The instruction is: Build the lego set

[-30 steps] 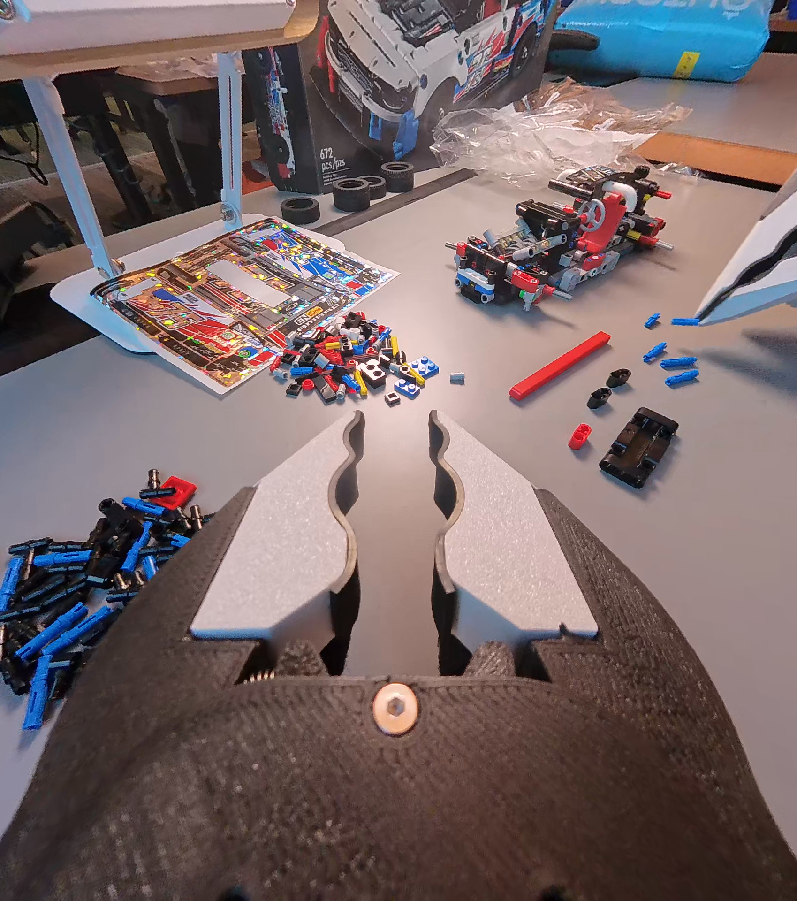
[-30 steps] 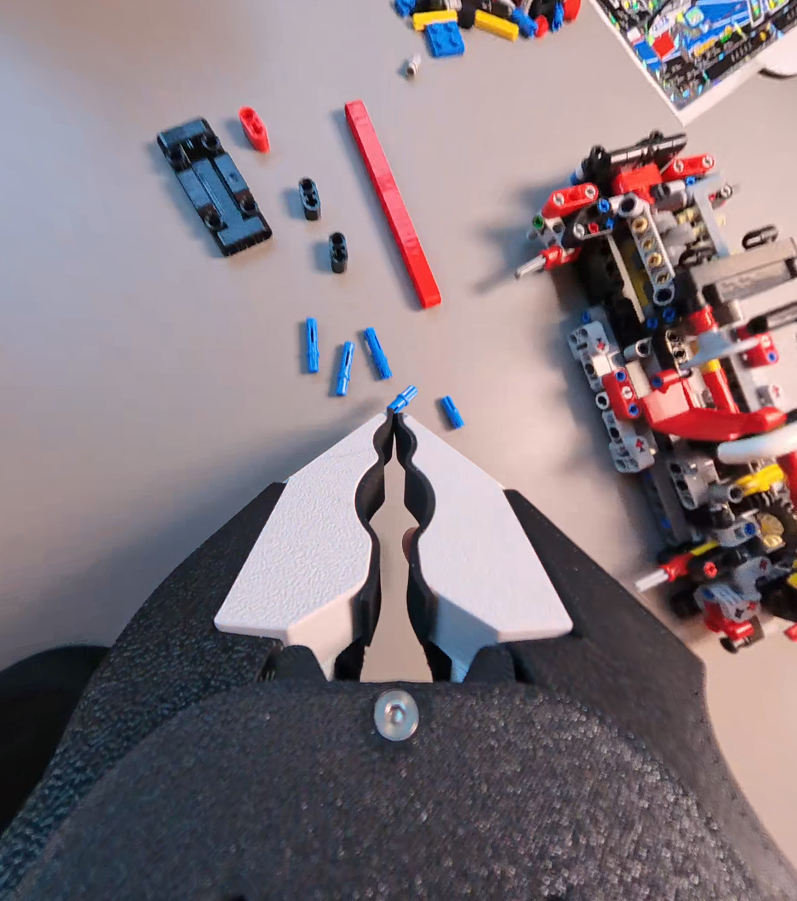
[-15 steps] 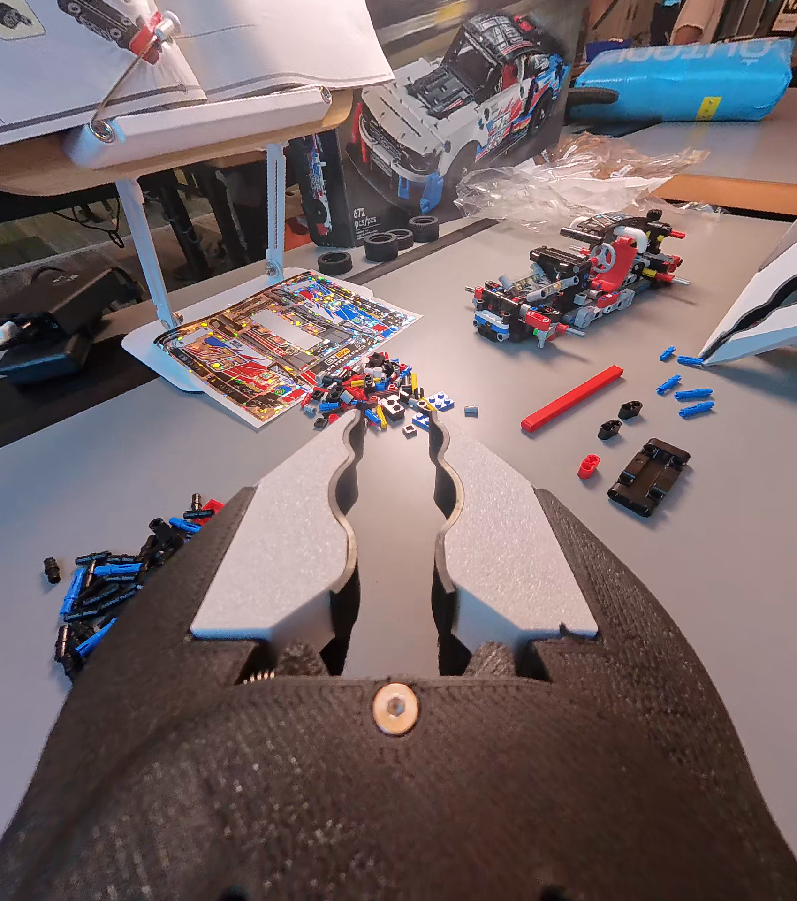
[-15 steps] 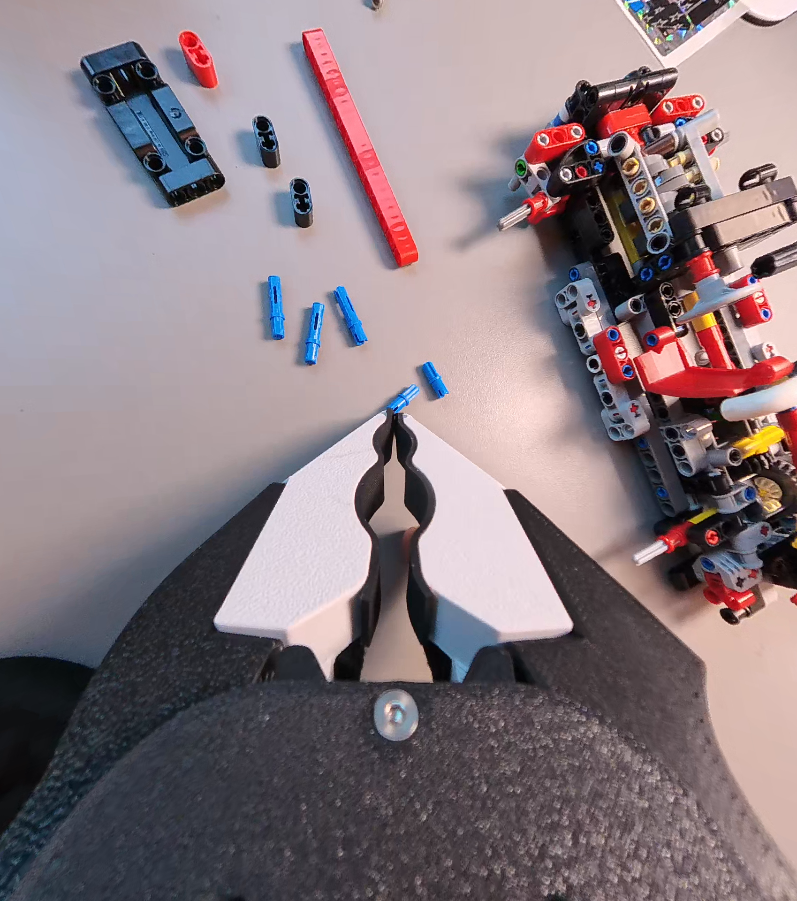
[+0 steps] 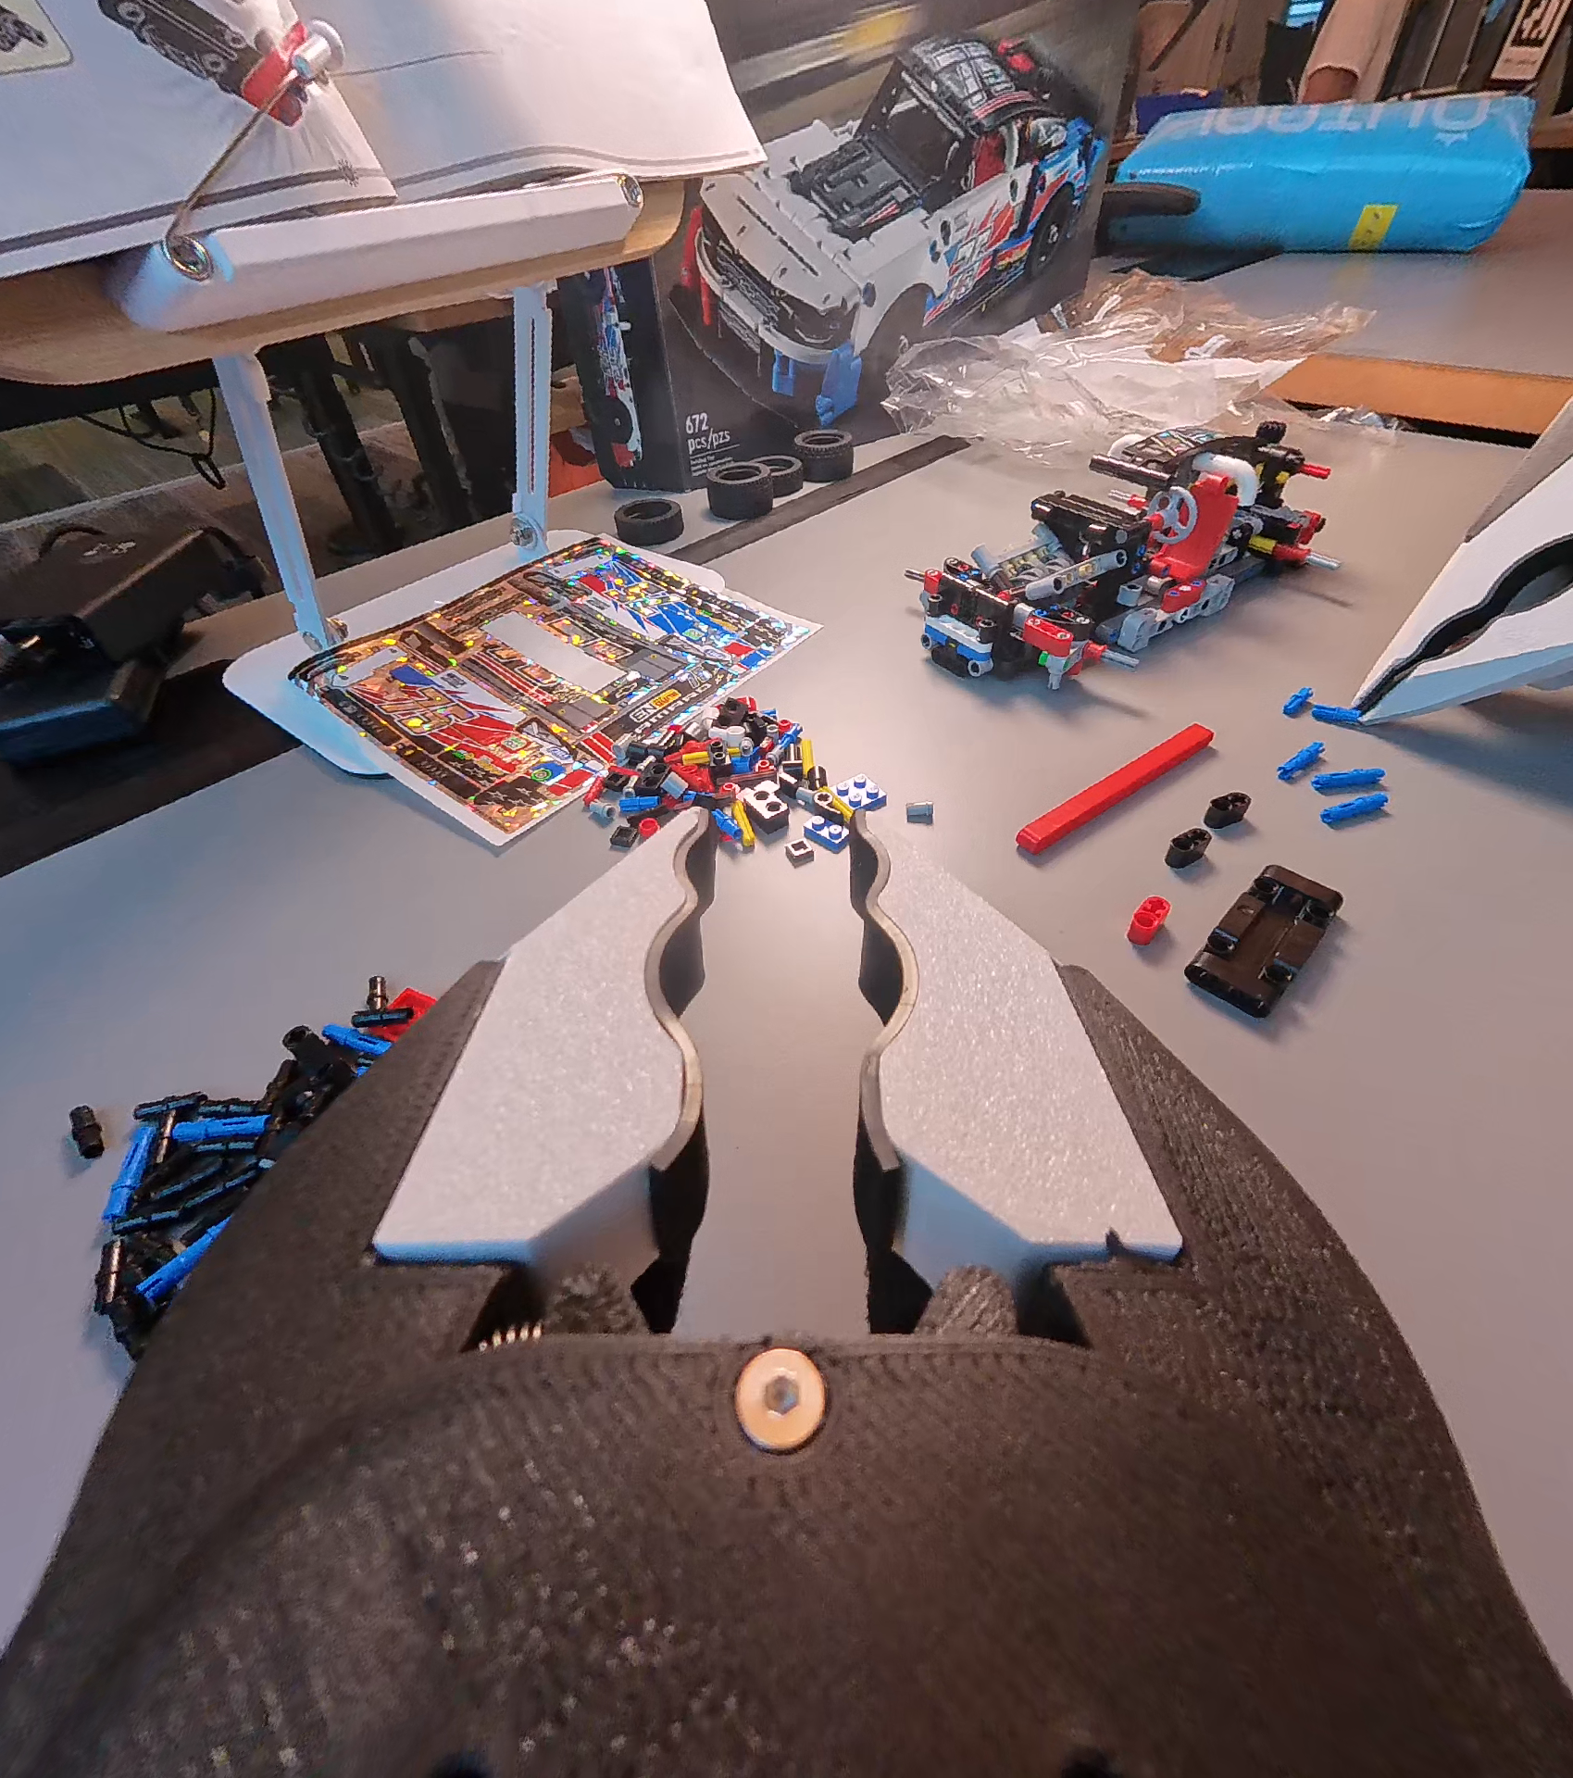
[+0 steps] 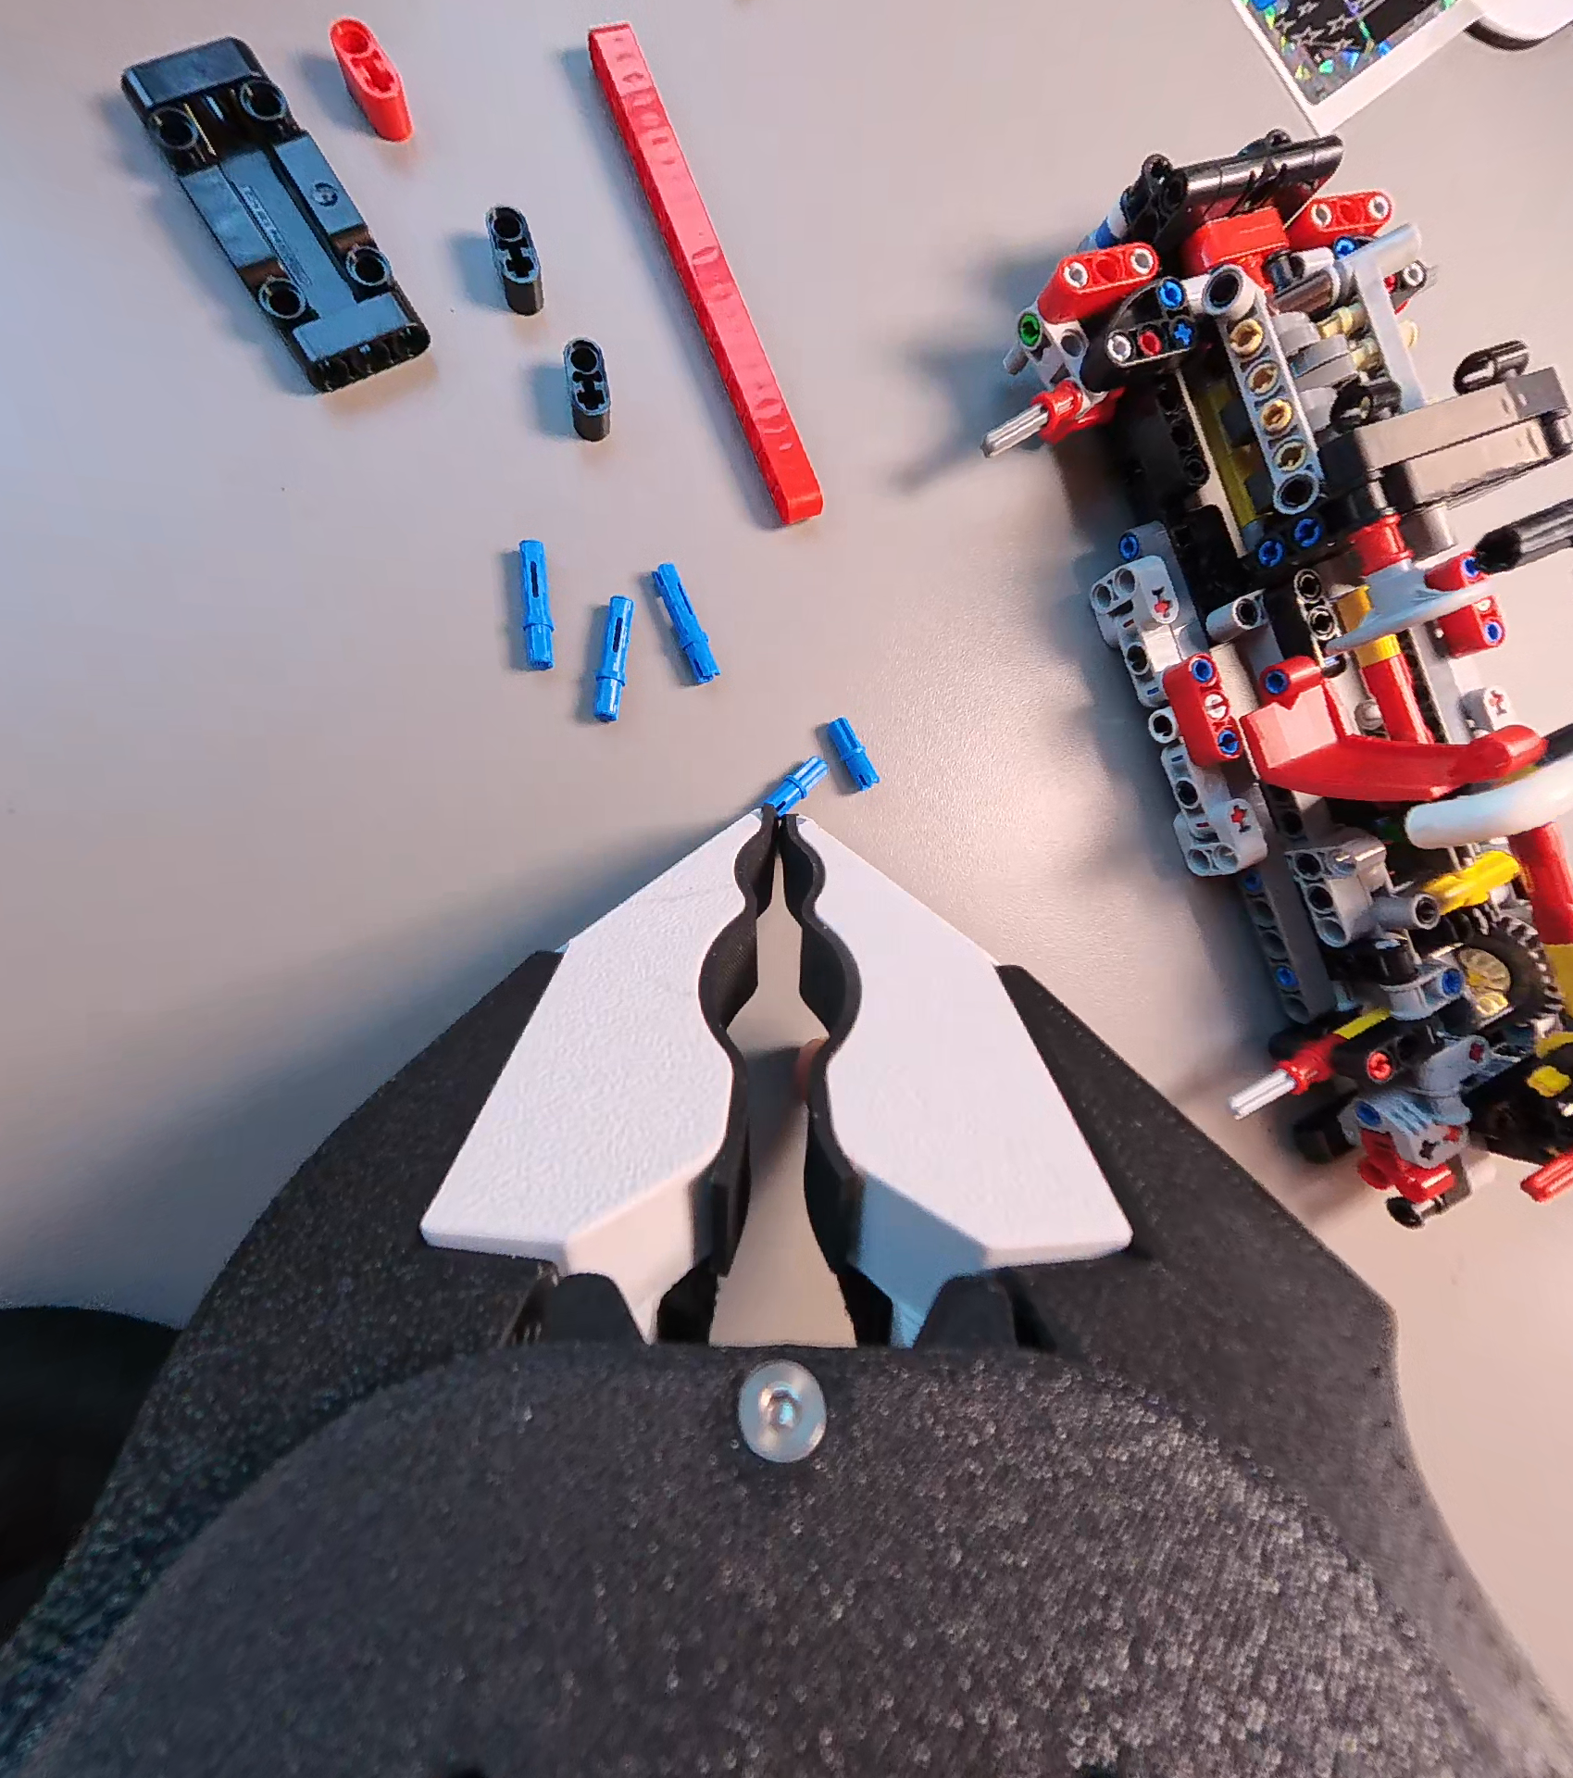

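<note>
Your right tongs are clenched on the tail of a short blue pin, just beside the car chassis. The pin sticks out past the tips, its long axis angled forward and toward the chassis; whether it is off the table I can't tell. Expect it to be light, stiff and slick, likely to twist or pop out with so little held; a grip nearer its collar looks safer. A second short pin lies just beside it; three longer pins lie farther from the chassis. Your left tongs hang released and empty, well apart from the chassis.
</note>
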A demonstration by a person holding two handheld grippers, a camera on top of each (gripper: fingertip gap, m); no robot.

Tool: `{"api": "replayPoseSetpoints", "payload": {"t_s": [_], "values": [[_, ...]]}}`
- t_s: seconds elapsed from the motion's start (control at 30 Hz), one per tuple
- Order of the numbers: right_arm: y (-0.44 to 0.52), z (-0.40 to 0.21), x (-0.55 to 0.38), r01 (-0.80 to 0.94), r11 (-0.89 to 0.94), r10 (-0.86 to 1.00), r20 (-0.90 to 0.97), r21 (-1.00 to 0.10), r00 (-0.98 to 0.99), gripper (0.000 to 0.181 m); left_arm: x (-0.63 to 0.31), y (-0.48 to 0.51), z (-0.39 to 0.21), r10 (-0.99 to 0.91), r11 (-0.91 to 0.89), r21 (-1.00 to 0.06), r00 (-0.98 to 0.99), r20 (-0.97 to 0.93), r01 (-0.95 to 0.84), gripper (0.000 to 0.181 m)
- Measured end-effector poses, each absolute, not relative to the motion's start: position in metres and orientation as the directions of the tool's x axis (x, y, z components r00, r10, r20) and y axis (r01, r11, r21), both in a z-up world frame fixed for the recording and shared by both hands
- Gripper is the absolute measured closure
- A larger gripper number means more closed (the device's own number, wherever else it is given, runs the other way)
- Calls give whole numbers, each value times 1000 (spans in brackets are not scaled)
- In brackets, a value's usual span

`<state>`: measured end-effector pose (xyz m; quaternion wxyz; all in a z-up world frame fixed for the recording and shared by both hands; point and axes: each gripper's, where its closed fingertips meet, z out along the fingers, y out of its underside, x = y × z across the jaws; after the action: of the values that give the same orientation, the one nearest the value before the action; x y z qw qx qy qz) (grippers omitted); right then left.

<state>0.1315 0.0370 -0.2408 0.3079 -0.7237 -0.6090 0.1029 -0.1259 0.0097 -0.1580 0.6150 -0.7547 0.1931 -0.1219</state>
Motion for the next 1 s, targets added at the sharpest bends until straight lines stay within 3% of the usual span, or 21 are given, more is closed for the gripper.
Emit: {"api": "replayPoseSetpoints", "payload": {"t_s": [0.4,0.77,1.0], "values": [[42,-233,130,803,-61,929,261,-593,264,172,-127,9,-159,-447,-177,-975,894,-43,-135,154],[54,-145,89,494,37,893,251,-868,374,161,-128,11,-163,-441,-194,-971,897,-39,-137,154],[68,-142,37,448,85,902,260,-890,346,162,-126,13,-171,-454,-232,-968,891,22,-94,154]]}}
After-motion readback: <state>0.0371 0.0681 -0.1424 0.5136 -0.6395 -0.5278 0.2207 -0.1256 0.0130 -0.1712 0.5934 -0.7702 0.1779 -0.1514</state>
